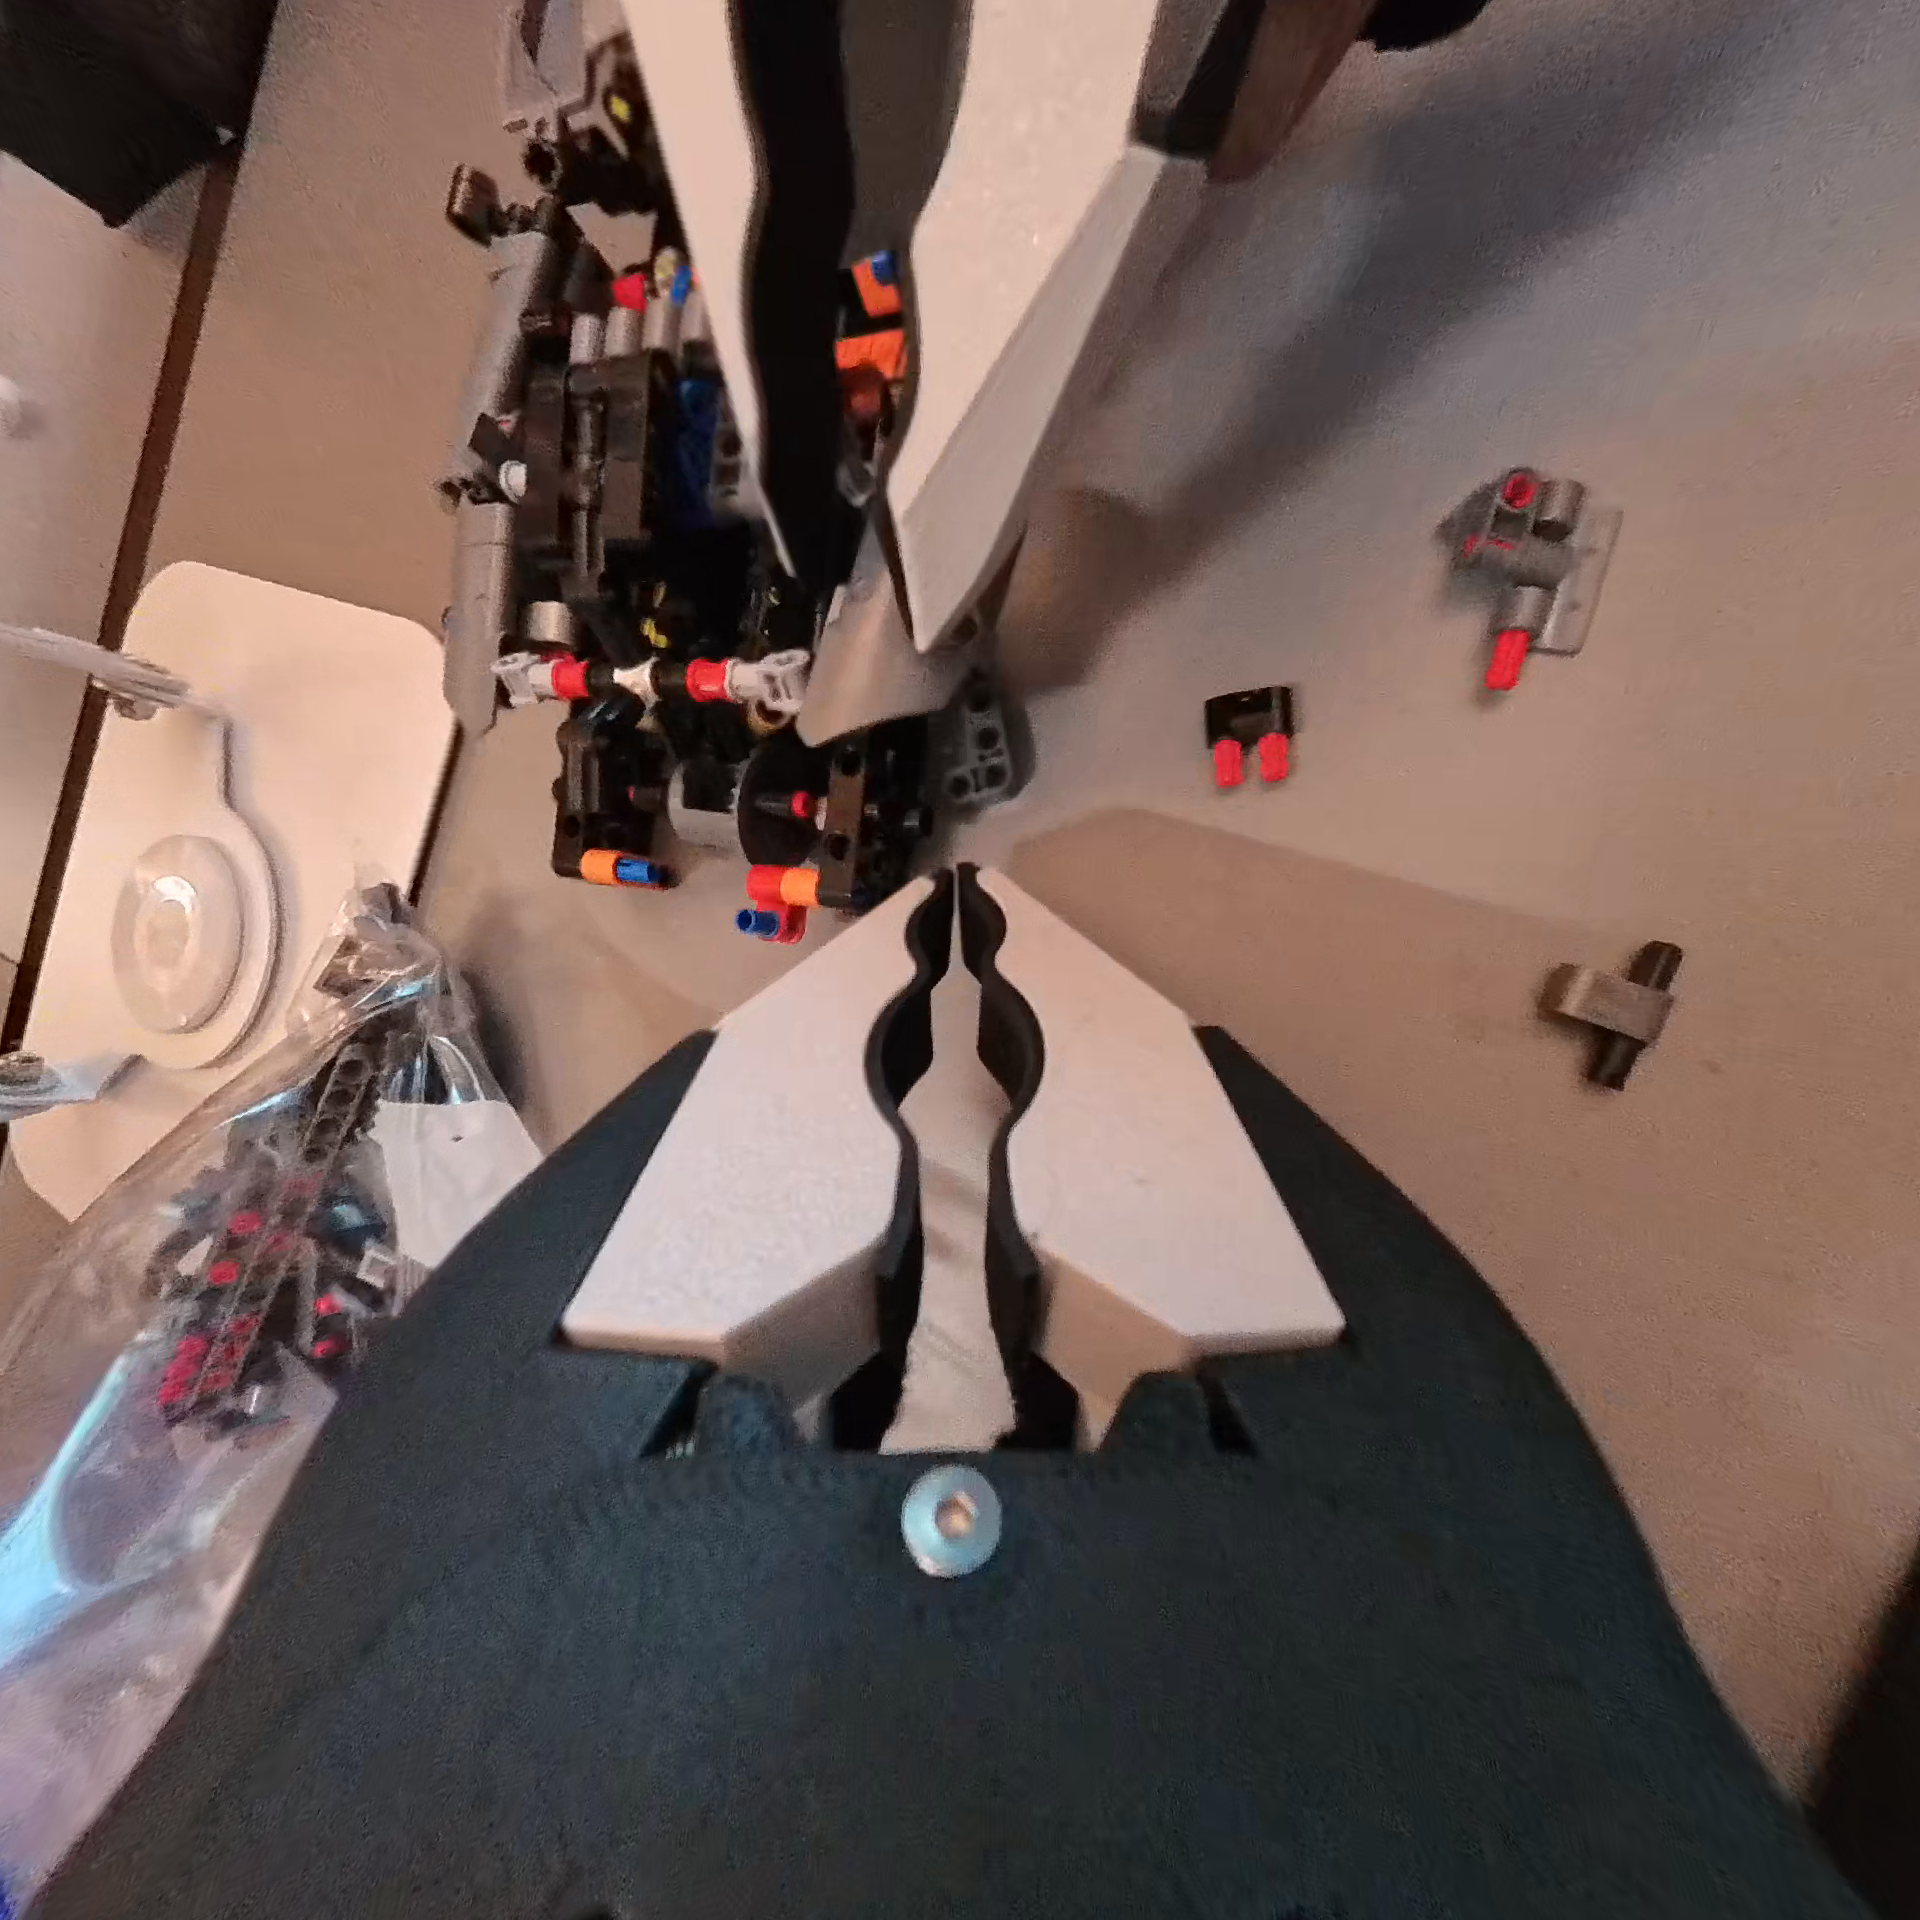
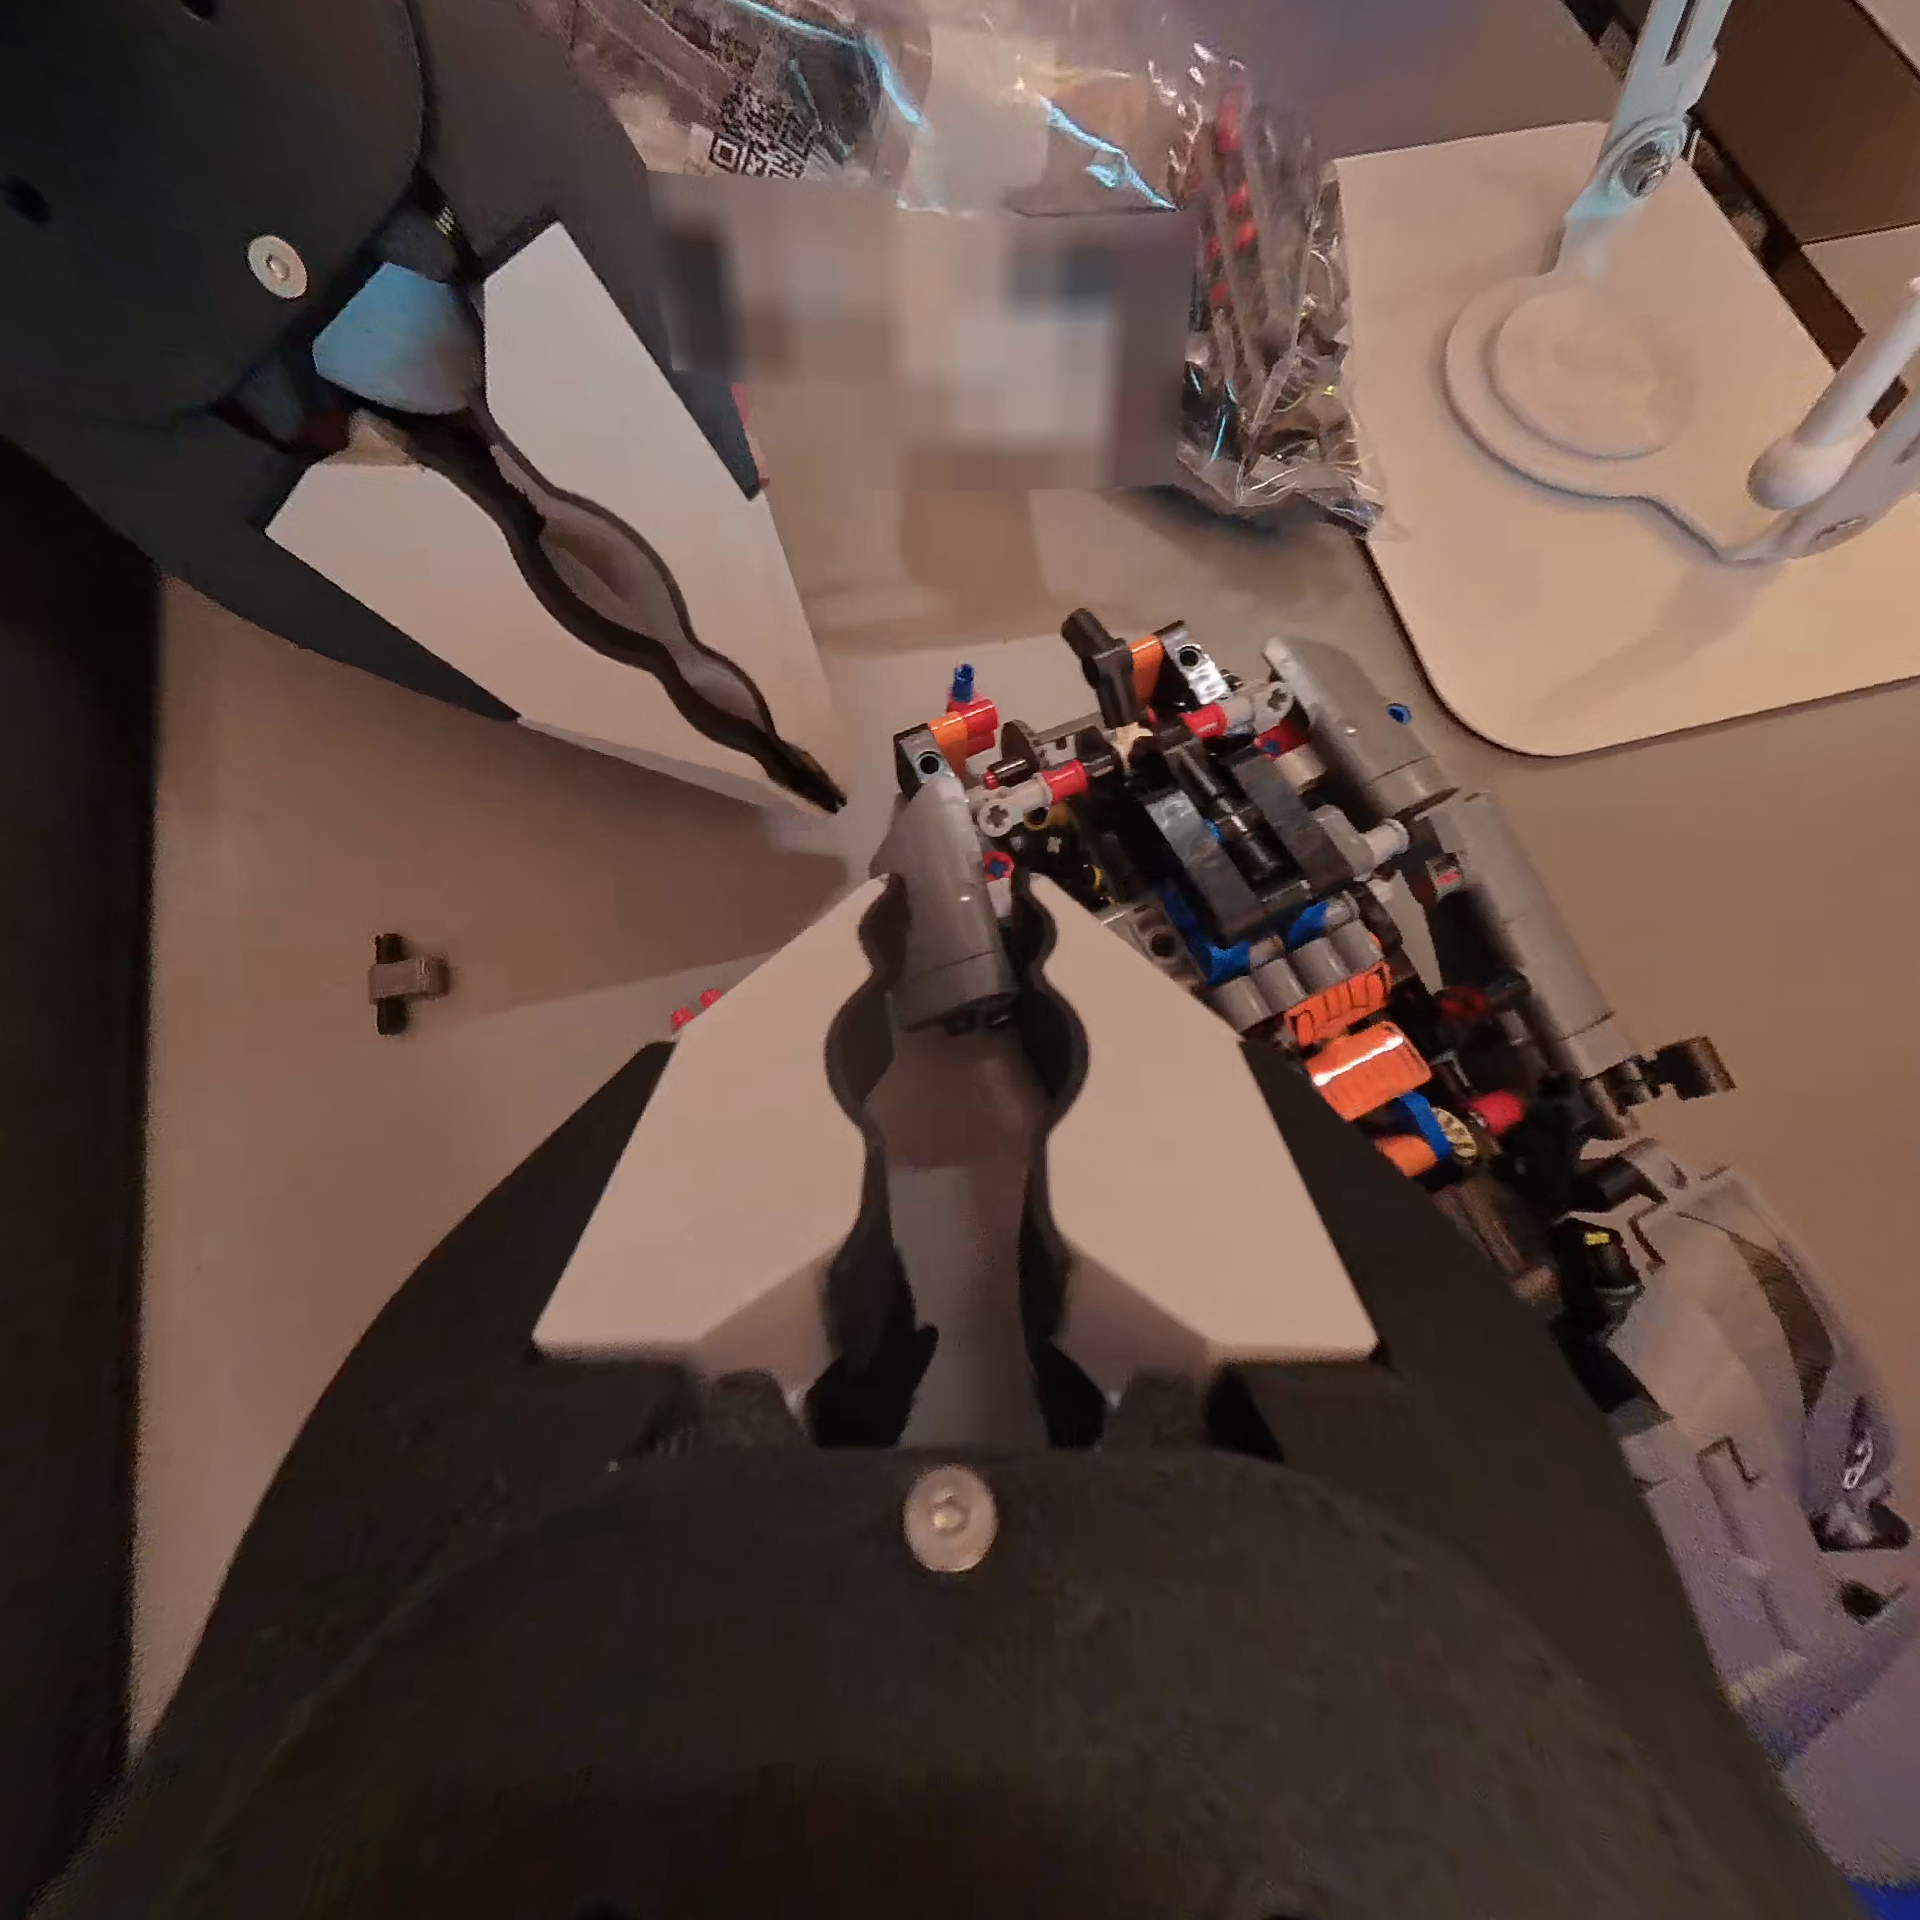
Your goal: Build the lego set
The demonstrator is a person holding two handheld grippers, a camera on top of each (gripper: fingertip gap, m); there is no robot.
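Observation:
A partly built lego model point(image 1: 623, 582) of black, grey, blue, red and orange parts lies on the tan table; it also shows in the right wrist view point(image 2: 1247, 883). My right gripper point(image 2: 951, 894) is shut on a grey curved panel point(image 2: 945, 935) at the model's near end. In the left wrist view the right gripper point(image 1: 894, 665) comes down from the top onto the model. My left gripper point(image 1: 956, 878) is shut with nothing between its tips, just short of the model's end. It shows at the upper left in the right wrist view point(image 2: 821, 795).
Loose parts lie right of the model: a grey piece with red pins point(image 1: 1527, 561), a black piece with two red pins point(image 1: 1247, 727), a grey and black pin piece point(image 1: 1610, 1008). A plastic bag of parts point(image 1: 260, 1195) and a white stand base point(image 1: 208, 831) sit on the left. The left gripper's tips are roughly 5 centimeters from the right gripper's.

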